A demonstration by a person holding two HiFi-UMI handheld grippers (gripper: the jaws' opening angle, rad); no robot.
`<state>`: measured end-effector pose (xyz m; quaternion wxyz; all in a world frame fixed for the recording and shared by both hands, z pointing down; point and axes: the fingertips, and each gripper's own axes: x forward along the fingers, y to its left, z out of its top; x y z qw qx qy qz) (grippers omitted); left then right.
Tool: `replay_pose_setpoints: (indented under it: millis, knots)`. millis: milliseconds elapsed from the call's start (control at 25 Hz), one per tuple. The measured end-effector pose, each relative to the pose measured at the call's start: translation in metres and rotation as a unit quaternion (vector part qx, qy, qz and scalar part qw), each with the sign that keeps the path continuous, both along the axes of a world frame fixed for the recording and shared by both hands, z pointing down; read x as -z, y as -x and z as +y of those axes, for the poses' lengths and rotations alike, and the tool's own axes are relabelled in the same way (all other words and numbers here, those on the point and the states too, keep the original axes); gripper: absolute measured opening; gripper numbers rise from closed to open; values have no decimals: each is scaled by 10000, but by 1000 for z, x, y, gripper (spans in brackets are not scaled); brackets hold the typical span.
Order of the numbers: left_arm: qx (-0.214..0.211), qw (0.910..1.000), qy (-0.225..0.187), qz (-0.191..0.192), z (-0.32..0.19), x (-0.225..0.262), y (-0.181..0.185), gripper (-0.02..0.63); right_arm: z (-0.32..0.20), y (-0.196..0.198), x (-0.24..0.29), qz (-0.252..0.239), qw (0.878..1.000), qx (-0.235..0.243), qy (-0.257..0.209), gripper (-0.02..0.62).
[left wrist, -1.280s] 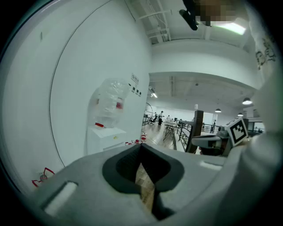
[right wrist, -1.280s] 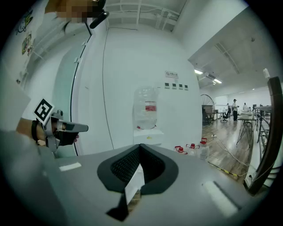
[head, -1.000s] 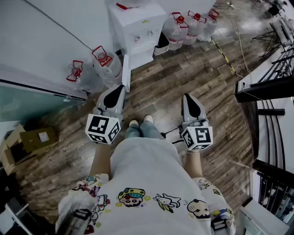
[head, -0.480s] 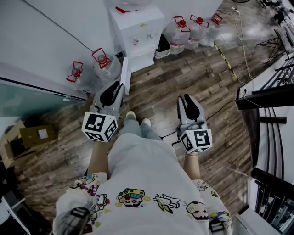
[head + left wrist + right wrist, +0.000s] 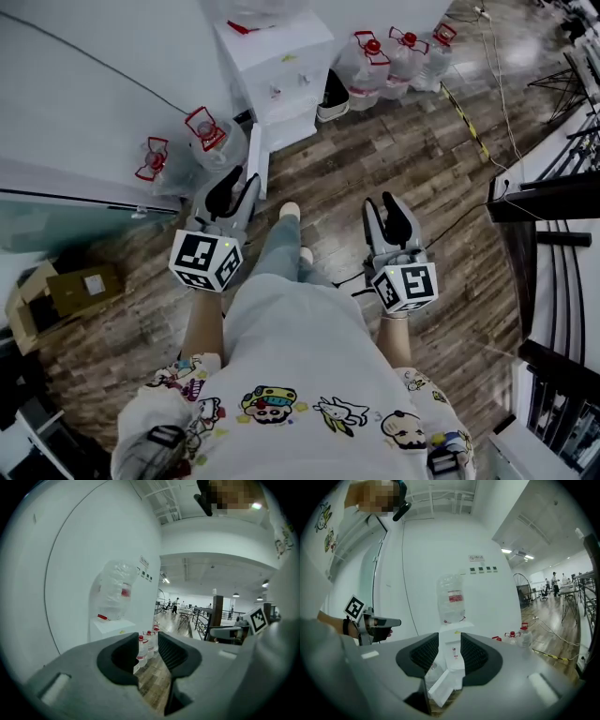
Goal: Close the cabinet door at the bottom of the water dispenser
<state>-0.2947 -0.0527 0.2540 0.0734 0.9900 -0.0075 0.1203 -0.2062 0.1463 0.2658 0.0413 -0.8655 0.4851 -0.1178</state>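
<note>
**Head view: jaws parting as we step up to the open door**

Against a second ago, the white water dispenser (image 5: 277,70) sits a little nearer to us, and one shoe (image 5: 290,212) now leads where both feet stood side by side. Both pairs of jaws were together then and are opening now. The left gripper (image 5: 239,180) has a narrow gap, and its own view shows only distant floor and bottles through it. The right gripper (image 5: 384,208) stands wider, framing the dispenser from afar with nothing between the pads. Neither holds anything.

The cabinet door (image 5: 255,159) at the foot of the dispenser is swung out toward us on the dispenser's left side, edge-on from above. The left gripper's tips lie just beside its free edge in the head view, and we cannot tell whether they touch. The right gripper is well apart from it, over the wooden floor (image 5: 394,159).

Counting what we see:
- one dispenser
- one door
- two grippers
- one upturned bottle (image 5: 452,599) on top of the dispenser
- five floor bottles, two (image 5: 211,136) to the dispenser's left against the wall and three (image 5: 361,66) in a row to its right
- one cardboard box (image 5: 70,291) at the far left
</note>
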Motion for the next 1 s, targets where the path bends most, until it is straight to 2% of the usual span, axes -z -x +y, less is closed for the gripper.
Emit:
replay_pose_setpoints:
  millis: [640, 1000]
  knots:
    - [-112, 9998, 142, 99, -95, -1, -126, 156, -98, -117, 9, 118, 9999, 32, 108, 164]
    - [107, 9996, 218, 163, -146, -3, -150, 160, -156, -143, 11, 110, 9994, 310, 146, 173]
